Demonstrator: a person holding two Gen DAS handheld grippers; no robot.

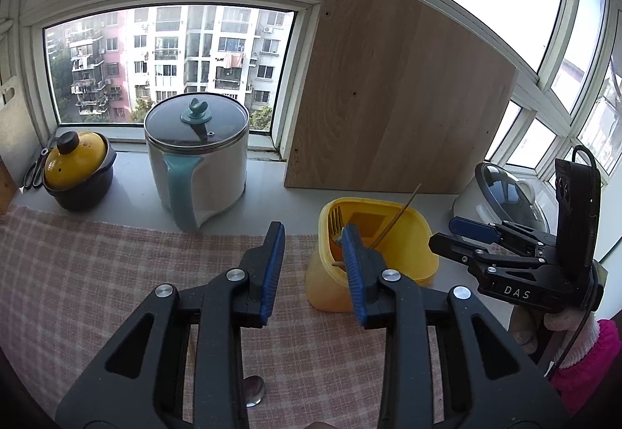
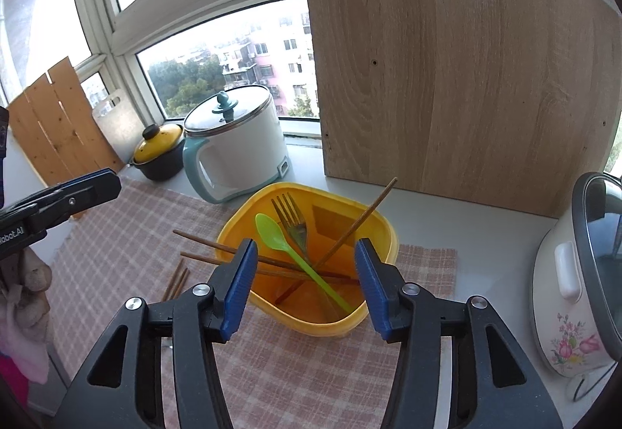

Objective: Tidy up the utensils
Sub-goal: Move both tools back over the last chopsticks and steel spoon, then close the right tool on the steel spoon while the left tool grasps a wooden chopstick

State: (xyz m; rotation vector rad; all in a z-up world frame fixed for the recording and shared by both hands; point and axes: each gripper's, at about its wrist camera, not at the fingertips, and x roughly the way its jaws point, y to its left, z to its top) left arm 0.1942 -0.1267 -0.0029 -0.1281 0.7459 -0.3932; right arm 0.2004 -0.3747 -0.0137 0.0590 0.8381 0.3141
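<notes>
Utensils are mostly in the yellow bin already: a green spoon, a fork and a few chopsticks lie crossed inside it. The bin sits on the checked cloth near the back of the bench.

Both your claws are apart with nothing in them. The right claw hovers over the near rim of the bin, and the left claw sits just to the bin's left.

Stuff that could bite you, as far as I can judge:
- Two chopsticks stick out over the bin's left rim. Clip them with a finger and they could lever out, or drag the light bin along.
- A loose pair of chopsticks lies on the cloth just left of the right claw. They're thin and flat, so the pads may slide off them or pinch the cloth instead.
- A metal spoon peeks out under the left claw, easy to forget or knock.
- The cloth can bunch if you scrape it.

Room-wise, it's a bright window nook with apartment blocks outside. A white-and-teal pot, a small yellow-lidded pot and a wood panel stand along the sill, with a floral cooker on the right. It's tight, so watch your swing.
</notes>
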